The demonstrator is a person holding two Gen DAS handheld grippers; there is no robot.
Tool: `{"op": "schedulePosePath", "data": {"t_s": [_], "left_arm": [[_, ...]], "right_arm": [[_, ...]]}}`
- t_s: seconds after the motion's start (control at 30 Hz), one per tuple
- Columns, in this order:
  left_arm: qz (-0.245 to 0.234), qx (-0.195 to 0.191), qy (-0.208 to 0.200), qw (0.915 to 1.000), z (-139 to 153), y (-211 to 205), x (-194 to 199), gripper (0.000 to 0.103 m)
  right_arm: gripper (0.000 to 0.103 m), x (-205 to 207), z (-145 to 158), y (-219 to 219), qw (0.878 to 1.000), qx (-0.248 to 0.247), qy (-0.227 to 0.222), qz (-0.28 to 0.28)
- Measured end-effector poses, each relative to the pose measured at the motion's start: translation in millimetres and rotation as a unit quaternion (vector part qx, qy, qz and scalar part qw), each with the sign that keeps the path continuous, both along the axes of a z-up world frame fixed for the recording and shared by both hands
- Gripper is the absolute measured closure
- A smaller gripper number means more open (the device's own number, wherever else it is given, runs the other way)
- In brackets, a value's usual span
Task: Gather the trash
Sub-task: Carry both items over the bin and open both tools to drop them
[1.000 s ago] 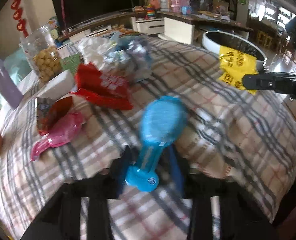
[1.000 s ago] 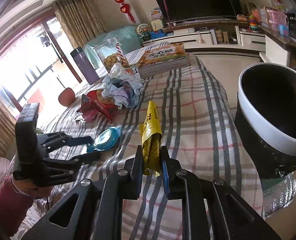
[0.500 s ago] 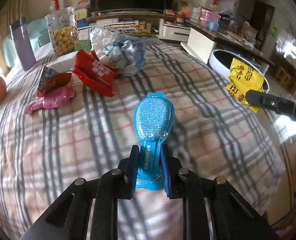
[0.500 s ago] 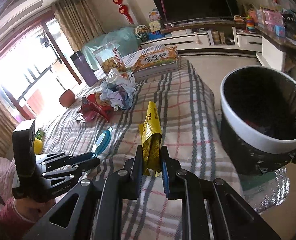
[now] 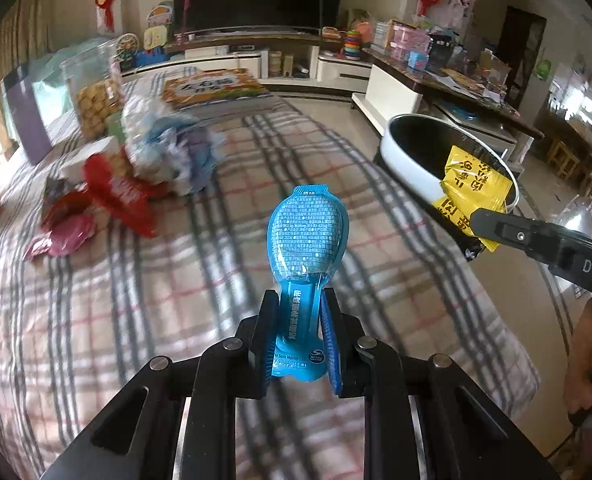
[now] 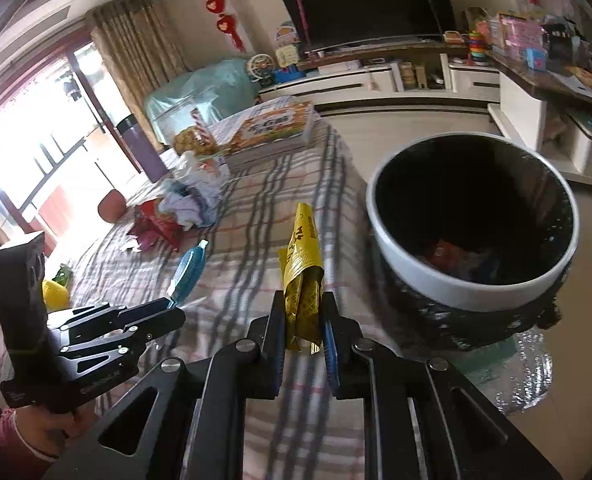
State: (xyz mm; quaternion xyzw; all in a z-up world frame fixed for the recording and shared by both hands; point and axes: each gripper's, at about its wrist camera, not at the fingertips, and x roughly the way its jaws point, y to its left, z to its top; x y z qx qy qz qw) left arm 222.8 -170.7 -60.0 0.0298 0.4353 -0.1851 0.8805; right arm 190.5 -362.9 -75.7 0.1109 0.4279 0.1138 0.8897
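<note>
Fingers of the left gripper (image 5: 298, 336) are clamping one blue packet (image 5: 306, 248), held upright above the plaid cloth (image 5: 95, 320). At two o'clock, the right gripper (image 6: 304, 332) is pinching one yellow wrapper (image 6: 302, 276) beside one white-rimmed bin (image 6: 472, 300), now closer than a second ago. At ten o'clock, several wrappers, blurred, are lying in one trash heap (image 5: 135, 176).
</note>
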Motion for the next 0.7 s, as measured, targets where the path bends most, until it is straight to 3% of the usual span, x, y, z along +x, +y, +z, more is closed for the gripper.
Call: {"op": "schedulePosePath", "data": {"t_s": [0.7], "left_arm": [[-0.065,0.006,-0.006,0.9979,-1.6,-80.4,44.9,0.084]], "right_arm": [[0.087,11.4,12.2,-80.1,0.997,-0.020,0.003,-0.074]]}}
